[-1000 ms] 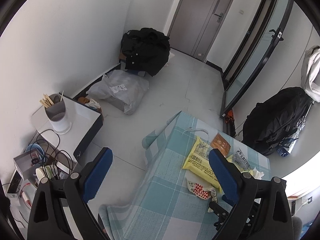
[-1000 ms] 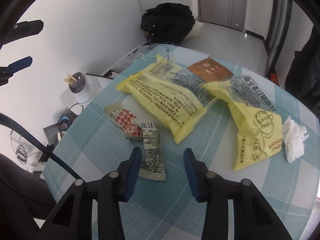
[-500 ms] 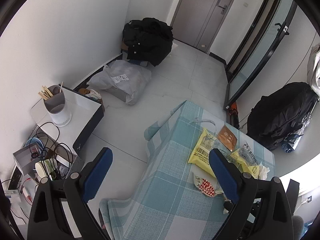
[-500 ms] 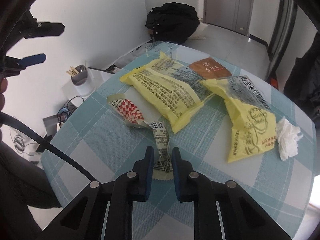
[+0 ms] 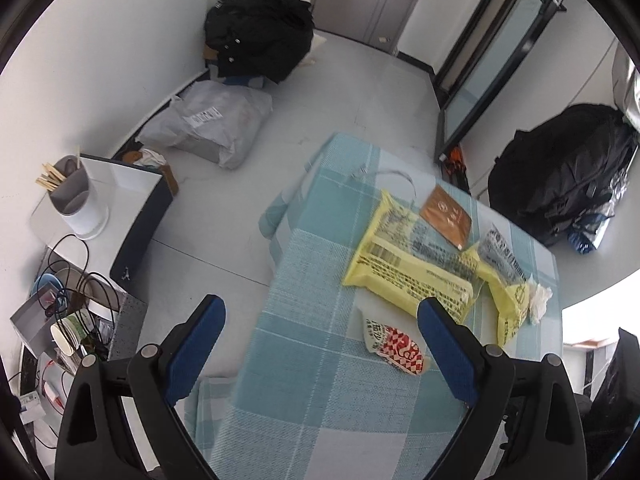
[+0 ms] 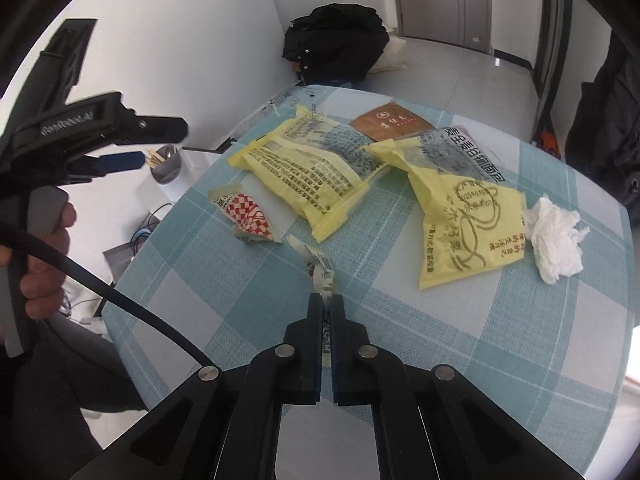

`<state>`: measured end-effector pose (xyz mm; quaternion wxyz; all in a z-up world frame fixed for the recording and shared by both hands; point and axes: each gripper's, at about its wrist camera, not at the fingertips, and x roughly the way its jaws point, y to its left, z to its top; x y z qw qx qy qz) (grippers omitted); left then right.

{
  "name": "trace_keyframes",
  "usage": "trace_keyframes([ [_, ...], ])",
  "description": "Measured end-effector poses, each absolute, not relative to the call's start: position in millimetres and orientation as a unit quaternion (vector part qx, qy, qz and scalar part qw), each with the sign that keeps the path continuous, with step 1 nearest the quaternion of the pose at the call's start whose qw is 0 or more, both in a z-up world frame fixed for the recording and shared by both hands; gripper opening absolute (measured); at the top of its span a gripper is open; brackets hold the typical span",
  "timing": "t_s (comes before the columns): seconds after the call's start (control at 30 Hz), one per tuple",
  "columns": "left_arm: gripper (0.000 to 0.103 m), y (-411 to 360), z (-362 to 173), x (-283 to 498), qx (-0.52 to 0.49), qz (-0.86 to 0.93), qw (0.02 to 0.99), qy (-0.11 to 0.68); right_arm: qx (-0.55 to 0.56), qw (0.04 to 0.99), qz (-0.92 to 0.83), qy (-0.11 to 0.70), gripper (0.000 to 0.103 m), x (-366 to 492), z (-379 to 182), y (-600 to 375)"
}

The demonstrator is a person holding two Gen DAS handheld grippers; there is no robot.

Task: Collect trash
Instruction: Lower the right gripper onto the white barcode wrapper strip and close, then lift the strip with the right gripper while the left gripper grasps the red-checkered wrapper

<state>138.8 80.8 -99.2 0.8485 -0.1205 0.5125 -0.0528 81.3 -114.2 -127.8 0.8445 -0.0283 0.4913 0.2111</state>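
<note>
On the teal checked tablecloth [image 6: 440,340] lie a red-checked wrapper [image 6: 248,216], a large yellow bag [image 6: 312,172], a second yellow bag [image 6: 460,208], a brown packet [image 6: 390,122] and a crumpled white tissue [image 6: 556,236]. My right gripper [image 6: 326,300] is shut on a thin silver wrapper with a barcode [image 6: 320,268], whose free end trails toward the red-checked wrapper. My left gripper [image 5: 320,312] hangs open and empty above the table's left edge, its right finger over the red-checked wrapper [image 5: 396,344] and the large yellow bag [image 5: 408,264]. A hand holds the left gripper [image 6: 160,144] at the left of the right wrist view.
Left of the table stands a white side table [image 5: 132,184] with a cup of chopsticks [image 5: 76,204] and tangled cables [image 5: 76,280]. A grey parcel [image 5: 212,128] and a black bag [image 5: 260,36] lie by the wall. Another black bag [image 5: 568,168] sits beyond the table.
The right gripper's jaws closed on the silver wrapper, which now stands crumpled between them. The left gripper sank and tilted toward the table, which now looks larger in its view.
</note>
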Motion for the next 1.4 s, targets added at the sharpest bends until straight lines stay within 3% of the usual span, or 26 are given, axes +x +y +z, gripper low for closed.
trace_keyframes([
  [0.63,0.091,32.2,-134.0,146.3,-0.038,-0.062,0.823,0.564,-0.016,0.84,0.212,0.5,0.001,47.5,-120.2,-146.6],
  [0.83,0.065,15.3,-133.1,140.7,0.032,-0.046,0.832,0.551,-0.017,0.847,0.202,0.491,0.0,42.5,-112.7,-156.5],
  [0.9,0.044,13.0,-130.5,138.6,0.031,-0.054,0.833,0.55,-0.017,0.849,0.2,0.488,0.0,40.4,-110.7,-158.9],
  [0.97,0.036,9.1,-128.9,135.5,0.038,-0.06,0.834,0.547,-0.018,0.85,0.198,0.487,0.0,37.5,-110.8,-161.9],
  [1.4,0.017,26.7,-127.5,126.1,-0.032,-0.079,0.832,0.548,0.0,0.858,0.2,0.473,0.005,27.9,-110.8,-164.1],
])
